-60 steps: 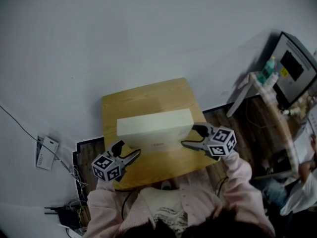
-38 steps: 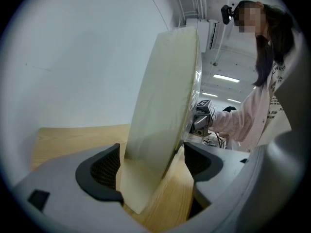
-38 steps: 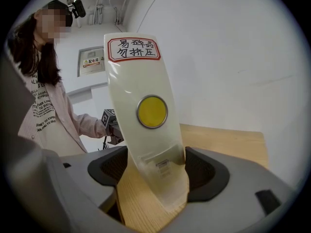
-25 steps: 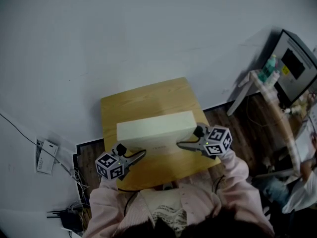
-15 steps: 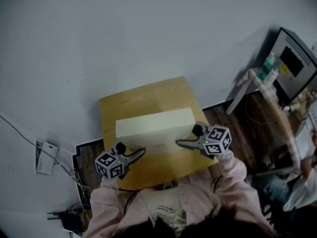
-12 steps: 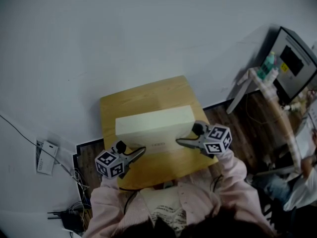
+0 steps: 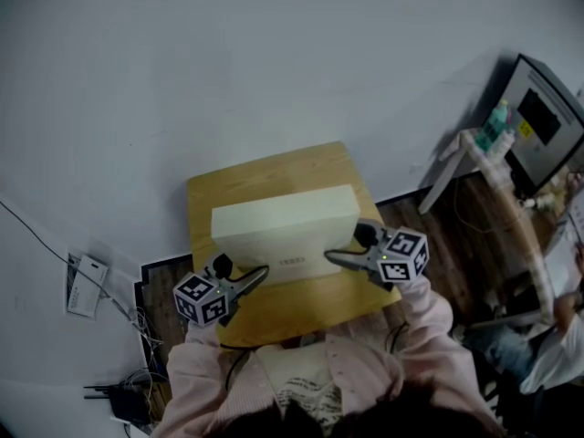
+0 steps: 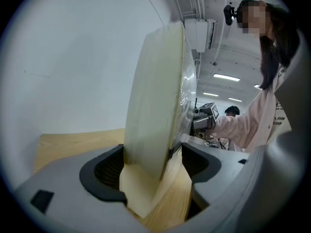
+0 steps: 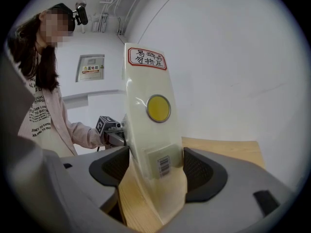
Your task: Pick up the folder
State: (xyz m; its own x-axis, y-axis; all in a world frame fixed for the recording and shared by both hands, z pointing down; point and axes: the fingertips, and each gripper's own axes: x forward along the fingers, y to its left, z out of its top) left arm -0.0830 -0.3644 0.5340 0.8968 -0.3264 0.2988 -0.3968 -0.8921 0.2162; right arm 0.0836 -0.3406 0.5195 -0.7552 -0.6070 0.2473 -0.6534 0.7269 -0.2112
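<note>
Both grips look made: left gripper [image 7: 255, 273] clamps the folder [image 7: 283, 229] at its 8 o'clock end, right gripper [image 7: 334, 258] at its 4 o'clock end, jaws pinched on the cream sides. Folder stands on edge mid-table [image 7: 239, 190], 12 o'clock from the person. Left to do: the lift; can't tell if it's clear of the wood. Right end: red-bordered label [image 9: 147, 58] with handwritten Chinese, yellow dot [image 9: 158, 108], barcode sticker [image 9: 163, 165]. Front print unreadable.
</note>
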